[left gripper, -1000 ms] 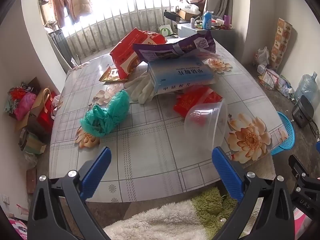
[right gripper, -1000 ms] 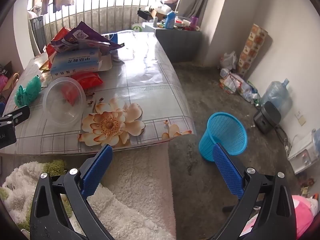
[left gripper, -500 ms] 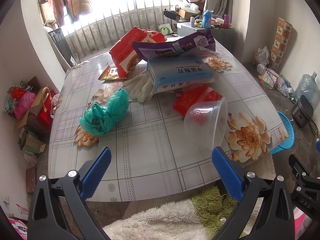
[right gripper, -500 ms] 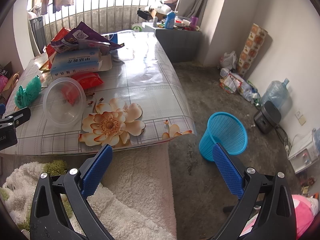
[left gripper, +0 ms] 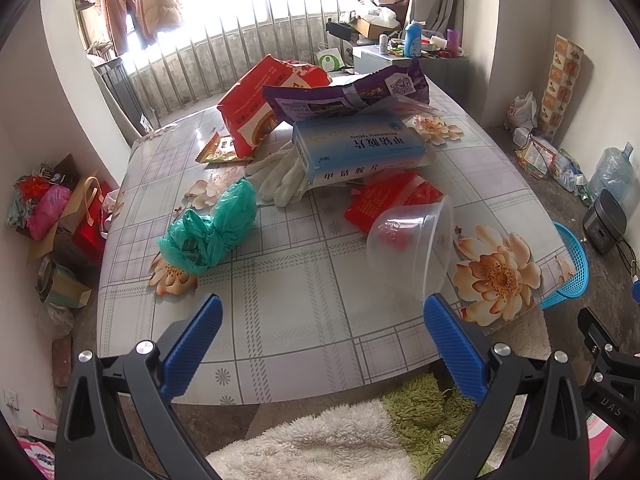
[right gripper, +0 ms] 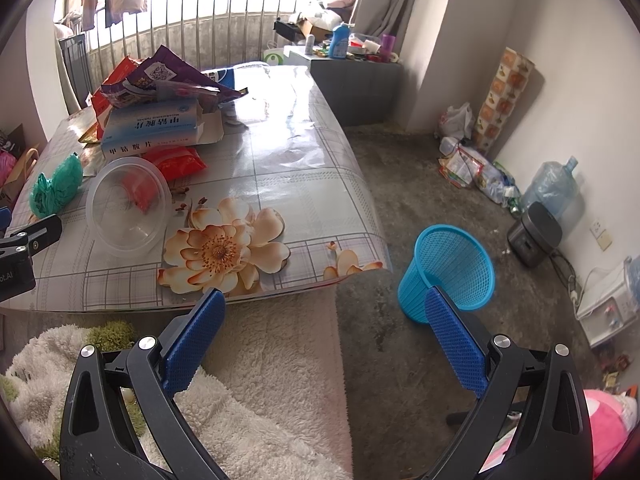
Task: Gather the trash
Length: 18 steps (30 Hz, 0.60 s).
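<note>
- The left gripper hangs over the near edge of the table, jaws spread wide and empty, touching nothing.
- The right gripper sits off the table's near right corner, above rug and floor, jaws equally wide and empty; the blue basket stands on the floor just past its right finger.
- Nearest trash on the table is the clear plastic bowl, tipped on its side just beyond the left gripper's right finger, mouth turned toward the basket side.
- Left of the bowl lies the green bag, its long axis running diagonally away toward the table's middle.
- Behind the bowl sit a red packet, white gloves and the blue box, with snack bags piled farthest.
- The left gripper looks the nearer one to all of it; the bowl lies ahead and slightly right of its jaws.
</note>
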{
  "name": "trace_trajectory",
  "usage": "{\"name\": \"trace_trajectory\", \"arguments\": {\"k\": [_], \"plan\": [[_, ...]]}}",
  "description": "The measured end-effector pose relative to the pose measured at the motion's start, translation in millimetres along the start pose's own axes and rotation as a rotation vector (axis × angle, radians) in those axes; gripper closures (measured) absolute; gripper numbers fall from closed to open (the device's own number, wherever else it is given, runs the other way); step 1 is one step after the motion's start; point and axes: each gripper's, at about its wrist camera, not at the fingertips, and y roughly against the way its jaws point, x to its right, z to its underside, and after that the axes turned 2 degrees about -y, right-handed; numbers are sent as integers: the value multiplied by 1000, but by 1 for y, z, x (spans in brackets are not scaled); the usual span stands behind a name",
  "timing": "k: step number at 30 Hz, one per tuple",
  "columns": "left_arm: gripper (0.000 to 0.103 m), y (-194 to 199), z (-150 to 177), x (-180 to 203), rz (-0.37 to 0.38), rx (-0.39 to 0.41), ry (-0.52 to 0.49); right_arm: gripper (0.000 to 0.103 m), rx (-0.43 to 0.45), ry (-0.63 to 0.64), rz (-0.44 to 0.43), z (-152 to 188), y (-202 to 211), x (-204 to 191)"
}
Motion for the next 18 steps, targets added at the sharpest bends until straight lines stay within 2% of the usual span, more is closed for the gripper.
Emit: {"name": "trace_trajectory", "arguments": {"k": [18], "plan": [[4,0,0,1,1,-4,2,8,0,-3,3,-3,0,1]]}}
